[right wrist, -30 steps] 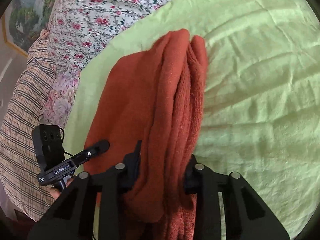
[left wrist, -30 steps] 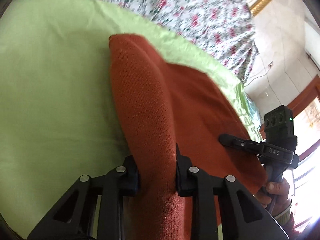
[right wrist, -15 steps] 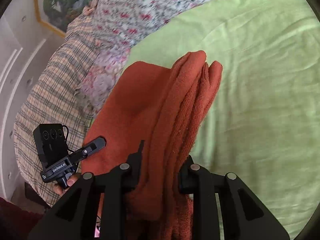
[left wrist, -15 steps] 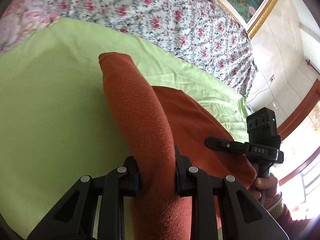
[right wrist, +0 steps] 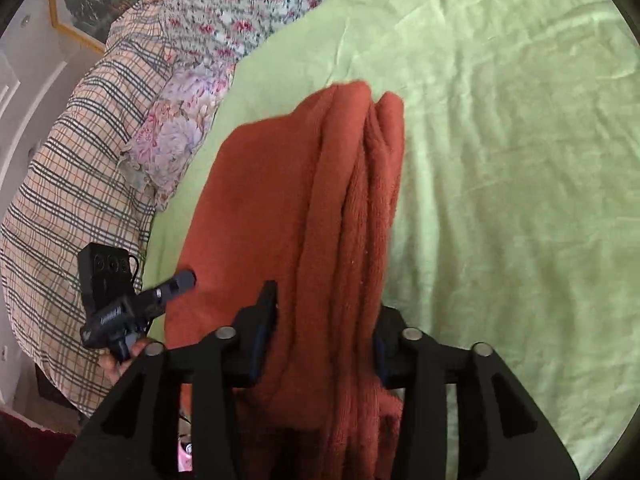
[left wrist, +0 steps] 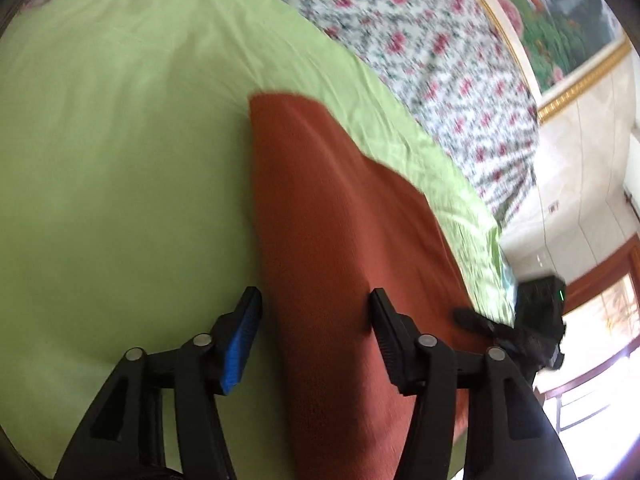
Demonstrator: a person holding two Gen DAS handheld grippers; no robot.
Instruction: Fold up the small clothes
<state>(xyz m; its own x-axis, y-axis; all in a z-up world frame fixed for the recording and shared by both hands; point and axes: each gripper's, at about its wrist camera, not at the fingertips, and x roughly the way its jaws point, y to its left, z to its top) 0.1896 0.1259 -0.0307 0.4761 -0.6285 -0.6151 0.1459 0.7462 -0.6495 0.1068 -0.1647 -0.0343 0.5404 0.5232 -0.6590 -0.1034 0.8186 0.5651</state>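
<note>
A rust-red knitted garment (left wrist: 340, 240) lies on the light green bedsheet (left wrist: 120, 160). My left gripper (left wrist: 314, 312) is open; its jaws stand apart on either side of the garment's edge, the left pad clear of the cloth. In the right wrist view the garment (right wrist: 320, 220) hangs in thick folds. My right gripper (right wrist: 324, 312) is shut on those folds. The left gripper shows at the left of the right wrist view (right wrist: 176, 282), and the right gripper at the right of the left wrist view (left wrist: 472, 320).
A floral quilt (left wrist: 420, 40) lies beyond the sheet. A plaid cloth (right wrist: 60, 200) and a flowered pillow (right wrist: 176, 120) lie at the left. A framed painting (left wrist: 560, 20) hangs on the wall. A wooden window frame (left wrist: 600, 272) is at the right.
My left gripper has opened and let go of the garment's fold, which now lies flatter on the sheet. My right gripper still holds its folds and has dropped lower.
</note>
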